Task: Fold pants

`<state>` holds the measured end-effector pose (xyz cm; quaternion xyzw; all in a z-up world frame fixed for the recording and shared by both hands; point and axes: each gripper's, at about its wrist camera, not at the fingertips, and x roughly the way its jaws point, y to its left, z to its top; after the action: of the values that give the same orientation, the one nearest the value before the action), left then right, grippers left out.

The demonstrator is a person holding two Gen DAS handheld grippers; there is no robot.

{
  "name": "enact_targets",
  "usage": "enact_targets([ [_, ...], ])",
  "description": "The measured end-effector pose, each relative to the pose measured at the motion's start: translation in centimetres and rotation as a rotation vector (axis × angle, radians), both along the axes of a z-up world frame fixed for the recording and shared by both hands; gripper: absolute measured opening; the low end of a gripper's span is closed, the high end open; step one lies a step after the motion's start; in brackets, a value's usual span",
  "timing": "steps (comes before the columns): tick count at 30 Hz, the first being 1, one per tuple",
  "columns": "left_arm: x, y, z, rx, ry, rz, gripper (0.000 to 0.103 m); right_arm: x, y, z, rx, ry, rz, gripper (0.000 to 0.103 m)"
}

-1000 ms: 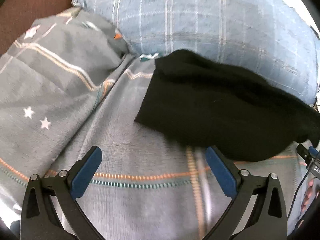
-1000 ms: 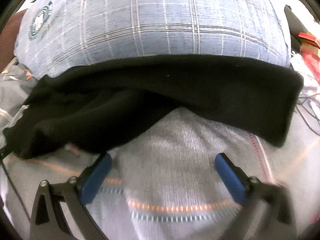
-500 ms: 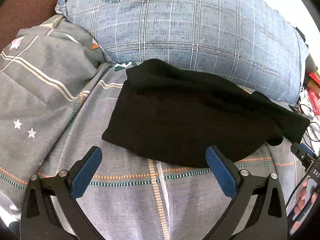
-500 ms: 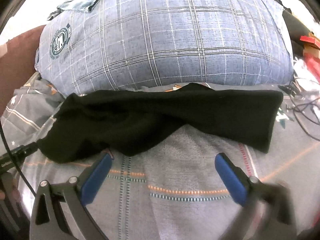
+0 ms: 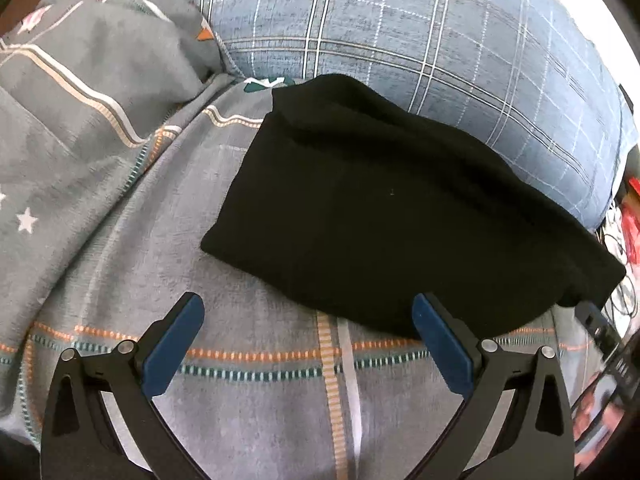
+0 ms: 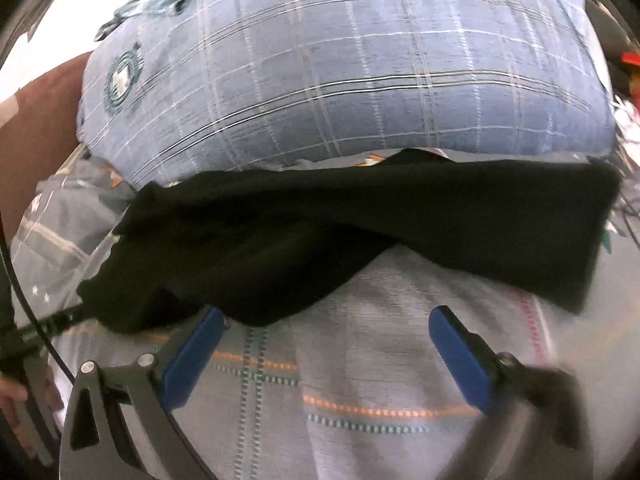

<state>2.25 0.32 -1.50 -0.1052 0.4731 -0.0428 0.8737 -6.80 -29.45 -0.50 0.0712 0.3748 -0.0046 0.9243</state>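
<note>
The pants (image 5: pixel 392 216), black and soft-looking, lie spread across a bed covered with a grey blanket (image 5: pixel 256 360) that carries orange and teal dashed stripes and small white stars. In the left wrist view they form a broad dark slab with a rounded near-left corner, their far edge lying against a blue plaid pillow (image 5: pixel 400 40). In the right wrist view the pants (image 6: pixel 360 232) stretch side to side as a long band, with a thicker bunched part at the left and a flatter leg running out to the right, where its end is cut square. The pillow (image 6: pixel 340 80) sits just behind them and shows a round badge on its left end.

The left gripper (image 5: pixel 306 330) is released, its blue pads wide apart and holding nothing; it hangs over the blanket just short of the near edge of the pants, its right pad overlapping that edge in the picture. The right gripper (image 6: pixel 328 340) is likewise spread wide and empty, with its left pad at the hem of the bunched part and its right pad over bare blanket (image 6: pixel 360 400). Whether either pad touches the cloth cannot be told.

A rumpled fold of the blanket rises at the left. Cables (image 5: pixel 618 240) and red items lie at the far right edge.
</note>
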Motion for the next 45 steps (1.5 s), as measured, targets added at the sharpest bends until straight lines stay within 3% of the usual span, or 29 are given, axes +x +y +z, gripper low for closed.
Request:
enact_targets([
  [5,1.5,-0.5,-0.1,-0.023,0.002,0.001,0.103,0.8,1.1,-1.1,-0.061,-0.007,0.031,0.102],
  [8,2.5,-0.7,-0.2,-0.033,-0.003,0.005,0.103,1.8,1.2,-1.7,-0.075,-0.003,0.029,0.094],
  [10,3.0,-0.9,0.0,-0.048,-0.008,0.002,0.095,2.8,1.2,-2.3,-0.082,0.010,0.027,0.085],
  [11,3.2,-1.0,0.1,-0.045,-0.012,0.003,0.081,3.2,1.1,-2.3,-0.083,0.018,0.027,0.072],
  [12,3.3,-1.1,0.2,-0.031,-0.015,0.003,0.056,3.6,1.1,-2.4,-0.102,0.015,0.019,0.058],
  [13,3.5,-1.2,0.3,-0.021,-0.017,-0.004,0.041,3.9,1.1,-2.2,-0.096,0.011,0.028,0.051],
  [14,3.7,-1.2,0.3,-0.022,-0.015,-0.011,0.025,3.9,1.1,-2.1,-0.084,0.008,0.037,0.034],
  [15,3.9,-1.2,0.4,-0.041,-0.013,-0.028,0.022,3.8,1.1,-1.8,-0.074,-0.005,0.041,0.020],
  [18,3.4,-1.3,1.2,-0.058,-0.031,-0.051,0.014,2.7,1.2,-0.5,-0.058,-0.025,0.052,0.003],
  [26,-1.0,1.0,4.6,-0.061,-0.101,-0.084,0.014,-2.1,2.9,2.6,-0.062,-0.045,0.150,0.003],
  [29,-2.5,1.7,3.5,-0.013,-0.073,-0.092,0.014,-4.3,4.3,2.3,-0.046,-0.031,0.197,0.004],
  [32,-3.1,2.4,0.6,0.000,-0.007,-0.074,0.014,-5.1,5.5,0.0,-0.071,0.030,0.223,0.006],
  [35,-3.6,2.3,0.1,0.005,-0.020,-0.067,0.018,-5.4,5.3,-1.6,-0.054,0.108,0.220,0.016],
  [37,-3.8,2.3,0.4,0.019,-0.020,-0.059,0.023,-6.3,4.1,-0.8,-0.006,0.089,0.226,0.027],
  [39,-3.8,2.7,0.7,0.002,-0.009,-0.049,0.031,-7.2,2.6,0.6,0.003,0.058,0.215,0.047],
  [42,-4.4,3.5,1.7,0.018,-0.018,-0.038,0.039,-8.1,0.9,2.4,0.001,0.024,0.203,0.057],
  [45,-5.1,3.6,3.3,0.079,-0.058,-0.039,0.041,-8.0,-0.7,3.6,-0.023,-0.001,0.159,0.058],
])
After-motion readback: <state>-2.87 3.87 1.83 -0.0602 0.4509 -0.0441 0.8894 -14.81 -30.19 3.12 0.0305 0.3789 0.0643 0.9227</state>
